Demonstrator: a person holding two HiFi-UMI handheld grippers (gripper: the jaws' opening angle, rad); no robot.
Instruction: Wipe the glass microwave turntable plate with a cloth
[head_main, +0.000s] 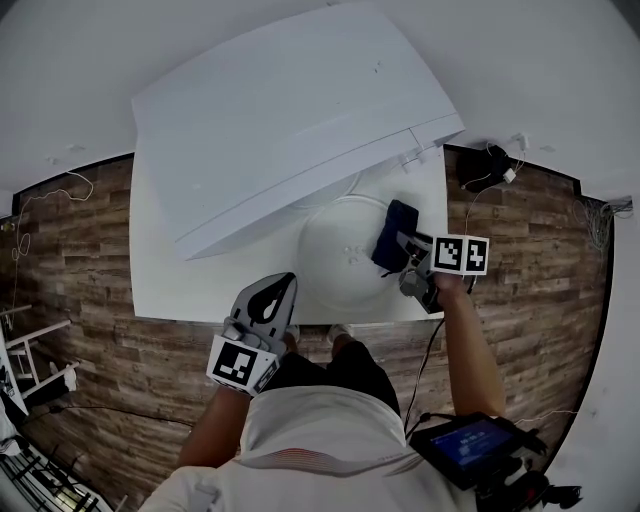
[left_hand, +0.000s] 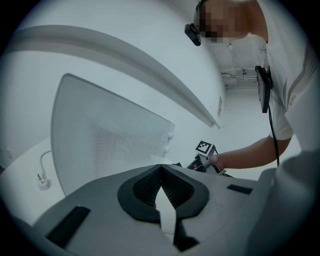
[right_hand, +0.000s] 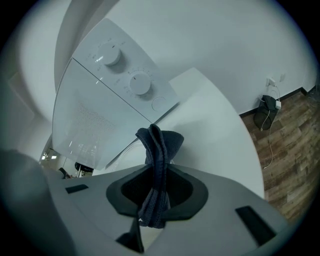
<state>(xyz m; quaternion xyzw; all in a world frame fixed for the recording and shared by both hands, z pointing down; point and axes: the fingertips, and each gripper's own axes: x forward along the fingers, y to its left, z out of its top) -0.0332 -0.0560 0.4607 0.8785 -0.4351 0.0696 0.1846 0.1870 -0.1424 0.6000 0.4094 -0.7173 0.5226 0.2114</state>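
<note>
The round glass turntable plate (head_main: 340, 252) lies on the white table (head_main: 185, 285) in front of the microwave (head_main: 280, 120). My right gripper (head_main: 403, 248) is shut on a folded dark blue cloth (head_main: 393, 228), which rests over the plate's right edge. In the right gripper view the cloth (right_hand: 156, 165) stands pinched between the jaws, and the plate's rim (right_hand: 126, 152) shows just to its left. My left gripper (head_main: 278, 296) hovers at the table's front edge, left of the plate. Its jaws (left_hand: 160, 170) meet at the tips with nothing between them.
The microwave door (left_hand: 110, 140) stands beside the left gripper, with the two control knobs (right_hand: 125, 70) ahead of the right one. A dark bag with cables (head_main: 482, 165) lies on the wood floor behind the table's right corner. A screen device (head_main: 465, 445) hangs at the person's waist.
</note>
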